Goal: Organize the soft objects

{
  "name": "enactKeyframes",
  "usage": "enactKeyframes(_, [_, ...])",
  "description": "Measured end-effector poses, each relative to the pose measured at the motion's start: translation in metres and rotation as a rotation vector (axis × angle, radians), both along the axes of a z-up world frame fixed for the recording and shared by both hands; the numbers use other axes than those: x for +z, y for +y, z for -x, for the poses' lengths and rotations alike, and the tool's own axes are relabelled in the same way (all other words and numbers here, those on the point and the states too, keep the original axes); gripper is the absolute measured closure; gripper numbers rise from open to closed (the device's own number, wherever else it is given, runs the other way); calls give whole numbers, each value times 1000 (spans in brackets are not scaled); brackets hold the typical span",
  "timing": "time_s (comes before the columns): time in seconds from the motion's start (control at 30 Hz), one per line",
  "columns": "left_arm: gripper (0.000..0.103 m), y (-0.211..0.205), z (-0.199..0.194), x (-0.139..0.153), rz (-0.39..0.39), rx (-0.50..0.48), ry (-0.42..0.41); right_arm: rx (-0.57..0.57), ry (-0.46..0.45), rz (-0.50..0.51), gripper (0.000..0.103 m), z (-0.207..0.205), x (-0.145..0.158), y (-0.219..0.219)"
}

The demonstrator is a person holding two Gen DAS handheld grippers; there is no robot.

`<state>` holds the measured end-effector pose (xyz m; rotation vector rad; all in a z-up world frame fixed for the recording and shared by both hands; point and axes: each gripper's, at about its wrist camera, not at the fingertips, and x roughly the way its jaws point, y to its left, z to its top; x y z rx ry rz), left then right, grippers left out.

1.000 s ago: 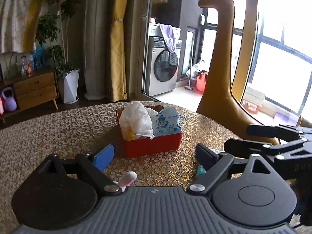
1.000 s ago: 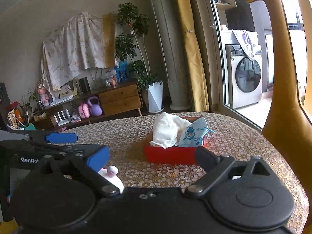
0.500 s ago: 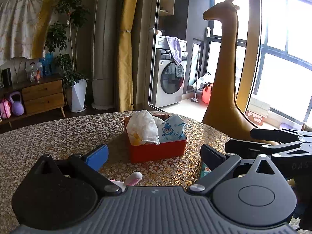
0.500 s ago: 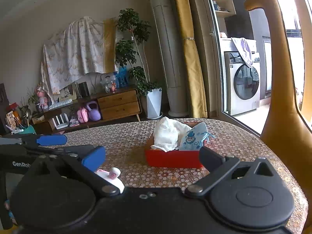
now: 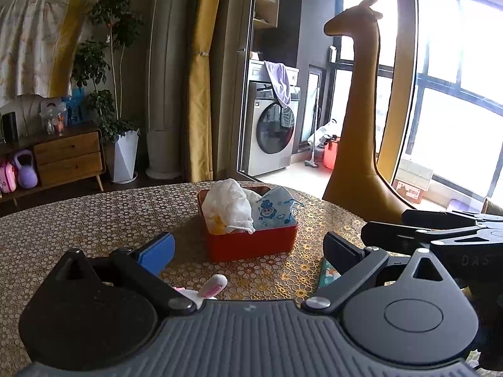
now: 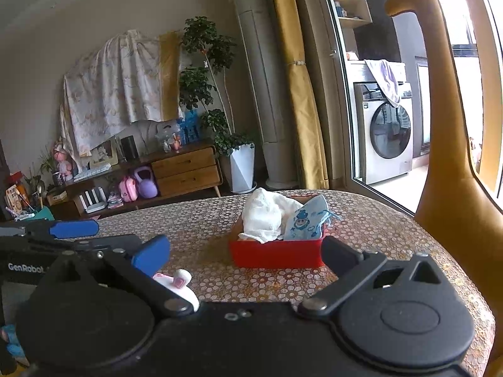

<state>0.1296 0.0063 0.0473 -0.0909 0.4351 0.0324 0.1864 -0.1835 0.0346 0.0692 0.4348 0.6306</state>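
Ahead, patterned table point(image 5: 94, 216) with red box point(image 5: 251, 243), washing machine point(image 5: 272, 128) beyond.

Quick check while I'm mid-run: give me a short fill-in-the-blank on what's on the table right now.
1. The white cloth and the blue cartoon-print mask lie inside a ____ box.
2. The pink-and-white bunny toy lies on the table, ____ the box.
3. Both the left gripper and the right gripper are ____ and hold nothing.

Missing words: red; outside; open
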Motion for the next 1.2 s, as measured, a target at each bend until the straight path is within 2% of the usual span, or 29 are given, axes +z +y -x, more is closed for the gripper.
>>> enactKeyframes(1.2, [1, 1, 7, 0, 21, 13, 7, -19, -13, 40, 1, 7, -4, 2])
